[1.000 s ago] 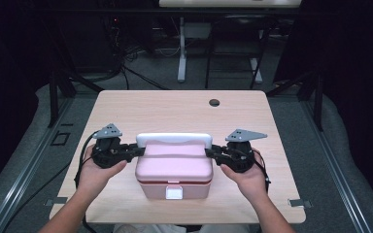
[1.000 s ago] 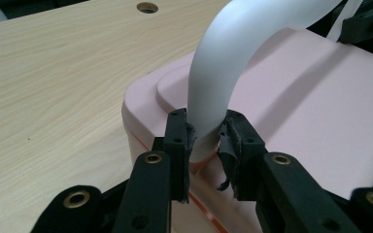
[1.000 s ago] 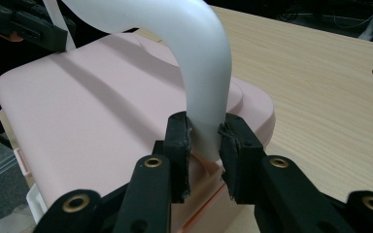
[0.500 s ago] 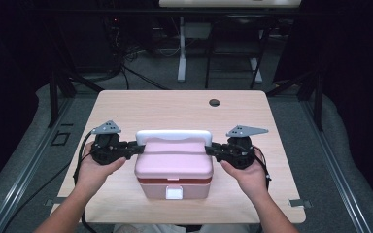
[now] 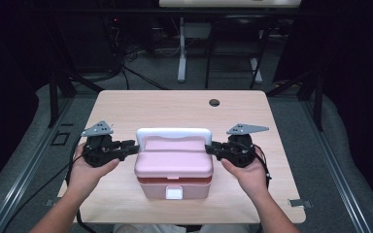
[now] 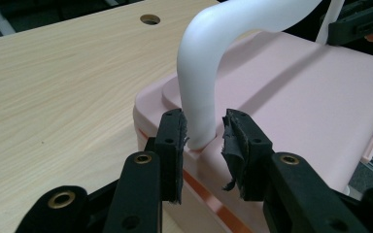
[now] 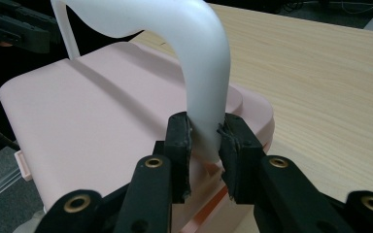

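Observation:
A pink lidded box [image 5: 173, 165] with a white carry handle [image 5: 173, 132] stands at the near middle of the wooden table [image 5: 126, 107]. My left gripper [image 5: 135, 147] is at the handle's left end. In the left gripper view its jaws [image 6: 205, 133] straddle the handle's foot [image 6: 199, 97]; one pad touches it and a small gap shows at the other, so it is open. My right gripper [image 5: 210, 147] is at the handle's right end. In the right gripper view it [image 7: 205, 133] is shut on the handle's foot [image 7: 201, 82], both pads pressed against it.
A round cable hole [image 5: 214, 102] sits in the table's far right part. The box has a white latch [image 5: 174, 194] on its near face. Bare tabletop lies beyond the box and to both sides. Dark floor, cables and a desk leg surround the table.

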### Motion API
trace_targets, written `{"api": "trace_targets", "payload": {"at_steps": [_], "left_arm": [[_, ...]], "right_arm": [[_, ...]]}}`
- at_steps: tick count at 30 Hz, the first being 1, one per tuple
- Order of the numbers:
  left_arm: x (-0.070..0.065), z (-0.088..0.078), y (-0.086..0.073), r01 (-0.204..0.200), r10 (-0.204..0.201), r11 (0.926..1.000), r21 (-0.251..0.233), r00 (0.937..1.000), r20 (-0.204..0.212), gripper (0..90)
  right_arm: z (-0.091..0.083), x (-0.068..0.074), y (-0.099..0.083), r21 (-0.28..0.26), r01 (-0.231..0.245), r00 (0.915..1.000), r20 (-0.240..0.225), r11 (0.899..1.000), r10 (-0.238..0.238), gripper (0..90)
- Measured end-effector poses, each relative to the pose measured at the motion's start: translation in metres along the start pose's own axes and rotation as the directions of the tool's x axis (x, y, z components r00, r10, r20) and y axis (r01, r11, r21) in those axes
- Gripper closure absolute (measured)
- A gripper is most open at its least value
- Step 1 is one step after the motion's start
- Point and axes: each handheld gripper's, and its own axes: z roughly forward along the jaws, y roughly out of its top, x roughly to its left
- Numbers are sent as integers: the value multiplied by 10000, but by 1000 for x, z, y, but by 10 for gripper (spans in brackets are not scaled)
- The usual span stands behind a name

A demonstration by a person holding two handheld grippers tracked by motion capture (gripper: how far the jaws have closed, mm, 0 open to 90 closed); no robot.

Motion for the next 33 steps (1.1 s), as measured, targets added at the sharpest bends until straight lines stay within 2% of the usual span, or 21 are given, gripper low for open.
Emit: {"api": "trace_targets", "payload": {"at_steps": [5, 12, 19, 25, 33], "left_arm": [[0, -5, -6, -6, 5, 10000, -32, 10000, -76, 705], [-2, -11, -17, -202, 205, 9996, 180, 9997, -148, 810], [-3, -10, -28, -170, 172, 9993, 333, 9998, -79, 887], [-5, -7, -40, -85, 85, 9984, 564, 10000, 14, 898], [-11, -1, -45, -82, 67, 9977, 671, 9997, 218, 900]], "right_arm": [[-1, 0, 2, 49, 4, 10000, -20, 10000, -3, 741], [-1, -1, 4, -4, -89, 9999, -72, 10000, 89, 742], [-2, -1, 6, -2, -147, 9999, -62, 9999, 147, 742], [-2, -1, 7, -25, -111, 9999, -42, 9999, 111, 742], [-2, -1, 8, -24, -127, 9999, -37, 9999, 127, 742]]}}
